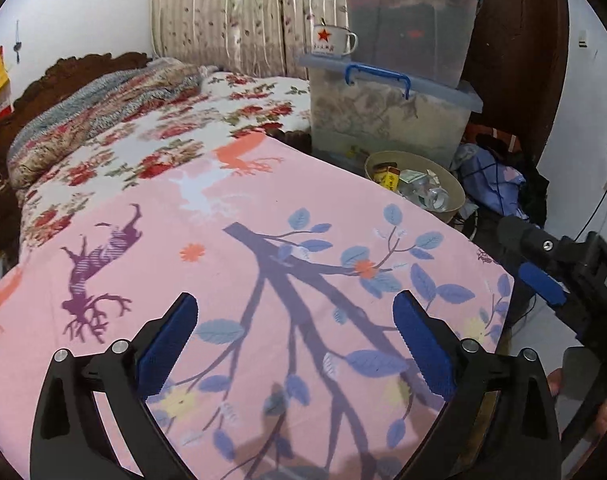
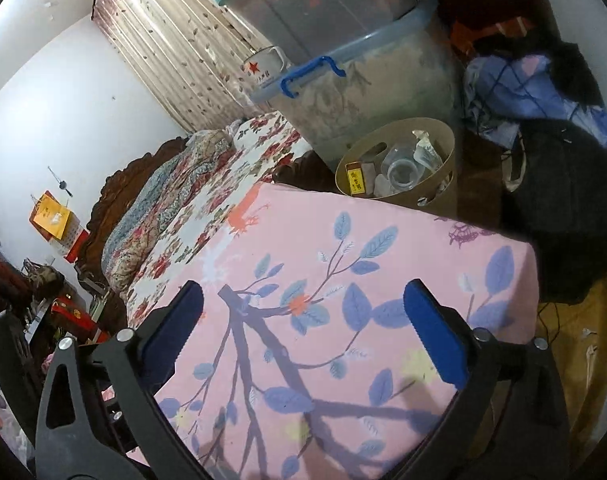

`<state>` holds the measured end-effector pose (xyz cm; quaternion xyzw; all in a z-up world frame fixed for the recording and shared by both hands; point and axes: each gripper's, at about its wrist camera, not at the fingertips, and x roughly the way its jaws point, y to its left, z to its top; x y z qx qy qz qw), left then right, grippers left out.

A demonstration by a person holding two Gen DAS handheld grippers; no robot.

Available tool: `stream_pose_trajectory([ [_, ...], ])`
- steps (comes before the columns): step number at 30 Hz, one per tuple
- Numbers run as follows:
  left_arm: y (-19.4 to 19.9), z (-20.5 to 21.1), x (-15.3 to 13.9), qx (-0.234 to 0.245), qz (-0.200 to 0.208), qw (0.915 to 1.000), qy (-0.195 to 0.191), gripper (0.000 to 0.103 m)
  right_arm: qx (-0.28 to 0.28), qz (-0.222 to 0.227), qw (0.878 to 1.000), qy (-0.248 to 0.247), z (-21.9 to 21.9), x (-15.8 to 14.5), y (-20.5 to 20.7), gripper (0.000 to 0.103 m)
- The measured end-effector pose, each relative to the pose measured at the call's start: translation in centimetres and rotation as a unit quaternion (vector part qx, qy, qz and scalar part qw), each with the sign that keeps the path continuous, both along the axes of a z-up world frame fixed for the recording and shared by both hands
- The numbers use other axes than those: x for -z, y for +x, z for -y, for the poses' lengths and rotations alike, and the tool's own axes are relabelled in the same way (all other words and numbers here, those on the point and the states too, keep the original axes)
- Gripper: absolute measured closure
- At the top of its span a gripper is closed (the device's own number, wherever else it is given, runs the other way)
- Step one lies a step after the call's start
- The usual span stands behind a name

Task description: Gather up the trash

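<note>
From the left wrist, the left gripper (image 1: 295, 340) hangs over the pink sheet (image 1: 231, 280) on the bed, jaws spread wide with nothing between them. The tan waste bin (image 1: 455, 196) stands off the bed's far right corner, below the stacked storage boxes (image 1: 383, 120), holding a yellow carton (image 1: 387, 179) and clear plastic trash (image 1: 433, 196).

From the right wrist, the right gripper (image 2: 303, 336) is likewise released and empty above the sheet (image 2: 383, 248); the bin (image 2: 439, 196) sits just beyond the bed's far edge.

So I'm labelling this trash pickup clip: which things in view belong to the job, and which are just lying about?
Job:
- bin holding a clear bottle and a yellow box
- left gripper, open, empty
- right gripper, open, empty

Lying about:
- pink sheet
- star mug
- storage boxes
- clothes pile
</note>
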<state>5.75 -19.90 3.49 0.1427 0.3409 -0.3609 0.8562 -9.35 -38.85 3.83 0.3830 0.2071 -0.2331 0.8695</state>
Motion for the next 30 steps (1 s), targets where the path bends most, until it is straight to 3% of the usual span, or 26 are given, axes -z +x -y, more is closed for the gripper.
stream_pose_trajectory([
  [10,-1.2,-1.7,-1.6,-0.022,0.038,0.9990,-0.001,0.009,-0.004,0.001,1.000,-0.007,-1.6,-1.2,-0.8,0.004],
  [19,-1.6,-1.6,-2.3,-0.039,0.055,0.9976,0.016,0.009,0.004,0.006,1.000,-0.012,-2.3,-1.9,-1.5,0.004],
  [30,-2.0,-1.9,-3.3,-0.052,0.058,0.9970,0.003,0.009,0.001,0.009,1.000,-0.004,-2.1,-1.8,-1.5,0.004],
])
